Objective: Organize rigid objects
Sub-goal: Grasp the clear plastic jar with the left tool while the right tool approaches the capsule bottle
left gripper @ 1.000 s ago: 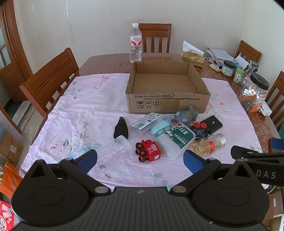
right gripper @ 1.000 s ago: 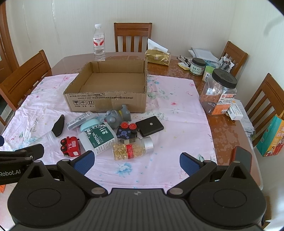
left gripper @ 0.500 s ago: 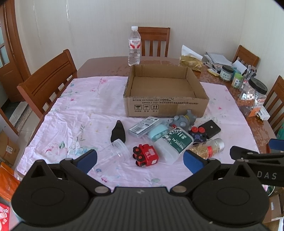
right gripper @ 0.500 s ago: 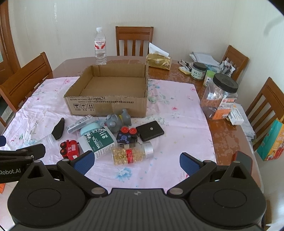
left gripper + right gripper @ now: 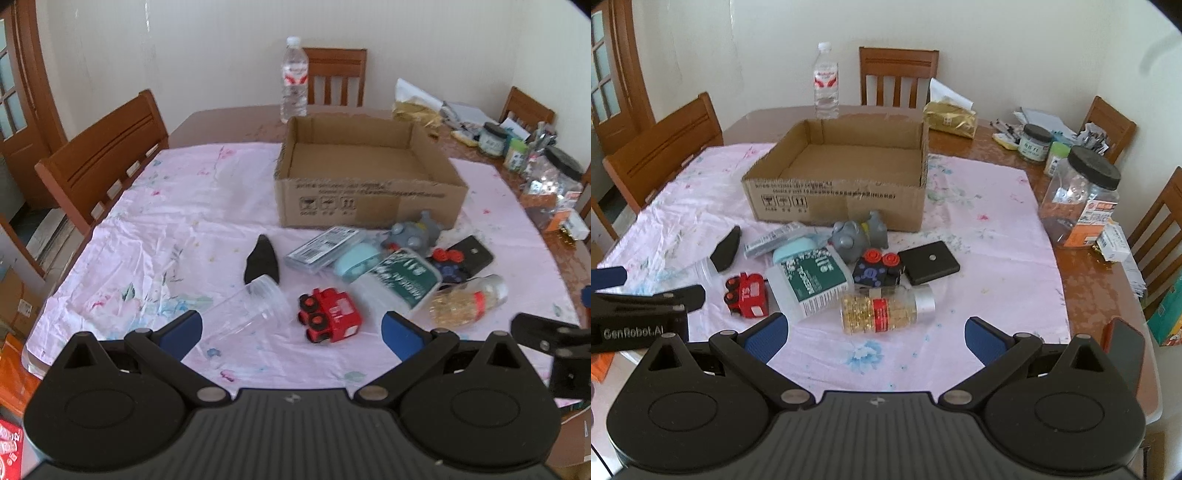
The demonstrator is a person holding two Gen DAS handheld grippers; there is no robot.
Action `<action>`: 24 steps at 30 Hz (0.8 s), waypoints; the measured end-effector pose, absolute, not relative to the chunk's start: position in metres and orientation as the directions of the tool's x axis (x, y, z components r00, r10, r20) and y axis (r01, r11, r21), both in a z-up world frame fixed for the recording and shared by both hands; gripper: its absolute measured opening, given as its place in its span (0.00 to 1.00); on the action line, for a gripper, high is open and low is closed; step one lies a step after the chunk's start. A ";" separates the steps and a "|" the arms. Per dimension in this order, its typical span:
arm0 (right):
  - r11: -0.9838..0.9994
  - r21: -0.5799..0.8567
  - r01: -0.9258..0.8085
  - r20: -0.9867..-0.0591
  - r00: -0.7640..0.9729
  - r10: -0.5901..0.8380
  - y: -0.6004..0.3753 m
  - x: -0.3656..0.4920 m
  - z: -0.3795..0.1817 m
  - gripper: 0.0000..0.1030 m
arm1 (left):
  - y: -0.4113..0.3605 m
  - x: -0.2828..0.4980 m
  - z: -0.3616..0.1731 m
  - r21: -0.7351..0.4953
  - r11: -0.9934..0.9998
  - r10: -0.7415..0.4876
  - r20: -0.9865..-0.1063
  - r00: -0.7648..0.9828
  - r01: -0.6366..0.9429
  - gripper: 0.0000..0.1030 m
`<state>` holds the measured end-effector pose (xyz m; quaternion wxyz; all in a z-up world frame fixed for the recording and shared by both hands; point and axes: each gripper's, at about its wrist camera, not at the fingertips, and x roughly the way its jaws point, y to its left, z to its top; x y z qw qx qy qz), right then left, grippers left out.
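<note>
Both hand-held grippers, the left hand-held gripper (image 5: 291, 330) and the right hand-held gripper (image 5: 875, 332), are spread wide and hold nothing. They hang over the near edge of the worktop (image 5: 1086, 295). A red toy truck (image 5: 330, 315), a pill bottle (image 5: 886, 308) and other small things lie in a heap in front of the cardboard box (image 5: 842, 201).

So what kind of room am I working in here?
Most likely a home dining room: a wooden dining table under a pink floral tablecloth, wooden chairs around it, and household clutter such as a water bottle and jars along its edge.
</note>
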<state>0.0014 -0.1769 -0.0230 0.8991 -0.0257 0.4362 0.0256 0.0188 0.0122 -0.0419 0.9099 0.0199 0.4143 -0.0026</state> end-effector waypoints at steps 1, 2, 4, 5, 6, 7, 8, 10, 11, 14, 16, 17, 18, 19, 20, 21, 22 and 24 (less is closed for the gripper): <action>0.997 -0.026 -0.073 -0.790 0.613 0.024 -0.176 0.003 -0.026 1.00 | 0.015 0.022 -0.046 0.033 0.999 0.016 -0.757 0.653 0.014 1.00; 0.997 -0.028 -0.077 -0.793 0.608 0.025 -0.176 0.004 -0.028 1.00 | 0.017 0.025 -0.049 0.036 0.999 0.024 -0.761 0.649 0.005 1.00; 0.996 -0.029 -0.085 -0.800 0.599 0.028 -0.175 0.007 -0.032 1.00 | 0.021 0.033 -0.056 0.047 0.999 0.045 -0.766 0.641 -0.013 1.00; 0.996 -0.031 -0.088 -0.803 0.595 0.027 -0.175 0.008 -0.034 1.00 | 0.024 0.039 -0.059 0.055 0.998 0.057 -0.768 0.638 -0.023 1.00; 0.995 -0.034 -0.091 -0.807 0.590 0.026 -0.174 0.010 -0.036 1.00 | 0.026 0.043 -0.062 0.061 0.998 0.067 -0.768 0.637 -0.030 1.00; 0.995 -0.038 -0.091 -0.811 0.585 0.023 -0.174 0.012 -0.037 1.00 | 0.028 0.049 -0.065 0.069 0.997 0.078 -0.768 0.636 -0.039 1.00; 0.995 -0.041 -0.090 -0.814 0.580 0.018 -0.174 0.014 -0.039 1.00 | 0.030 0.056 -0.068 0.076 0.996 0.091 -0.767 0.636 -0.050 1.00; 0.995 -0.044 -0.087 -0.820 0.573 0.014 -0.174 0.018 -0.041 1.00 | 0.034 0.067 -0.073 0.086 0.994 0.106 -0.763 0.637 -0.063 1.00; 0.995 -0.046 -0.086 -0.821 0.571 0.011 -0.175 0.020 -0.042 1.00 | 0.035 0.074 -0.077 0.095 0.993 0.120 -0.763 0.635 -0.074 1.00; 0.996 -0.052 -0.077 -0.827 0.562 0.000 -0.176 0.025 -0.044 1.00 | 0.039 0.091 -0.088 0.104 0.991 0.135 -0.767 0.627 -0.085 1.00; 0.996 -0.056 -0.070 -0.832 0.555 -0.008 -0.177 0.029 -0.046 1.00 | 0.040 0.101 -0.096 0.119 0.988 0.153 -0.778 0.610 -0.096 1.00; 0.996 -0.057 -0.068 -0.834 0.551 -0.010 -0.177 0.031 -0.047 1.00 | 0.041 0.104 -0.100 0.124 0.988 0.157 -0.779 0.607 -0.098 1.00; 0.996 -0.057 -0.068 -0.836 0.548 -0.011 -0.177 0.032 -0.048 1.00 | 0.043 0.106 -0.104 0.136 0.985 0.172 -0.781 0.600 -0.104 0.99; 0.996 -0.058 -0.068 -0.839 0.545 -0.011 -0.177 0.034 -0.049 1.00 | 0.044 0.106 -0.106 0.145 0.983 0.181 -0.783 0.595 -0.109 0.99; 0.996 -0.057 -0.070 -0.840 0.542 -0.010 -0.176 0.035 -0.050 1.00 | 0.046 0.105 -0.108 0.149 0.983 0.184 -0.785 0.592 -0.108 1.00; 0.996 -0.056 -0.072 -0.842 0.539 -0.008 -0.175 0.037 -0.051 1.00 | 0.048 0.103 -0.109 0.143 0.984 0.178 -0.787 0.590 -0.105 1.00; 0.996 -0.055 -0.074 -0.843 0.537 -0.006 -0.174 0.038 -0.052 1.00 | 0.050 0.101 -0.109 0.137 0.985 0.172 -0.791 0.587 -0.104 1.00; 0.996 -0.049 -0.080 -0.846 0.534 0.001 -0.172 0.041 -0.053 1.00 | 0.052 0.096 -0.110 0.134 0.986 0.168 -0.797 0.581 -0.101 1.00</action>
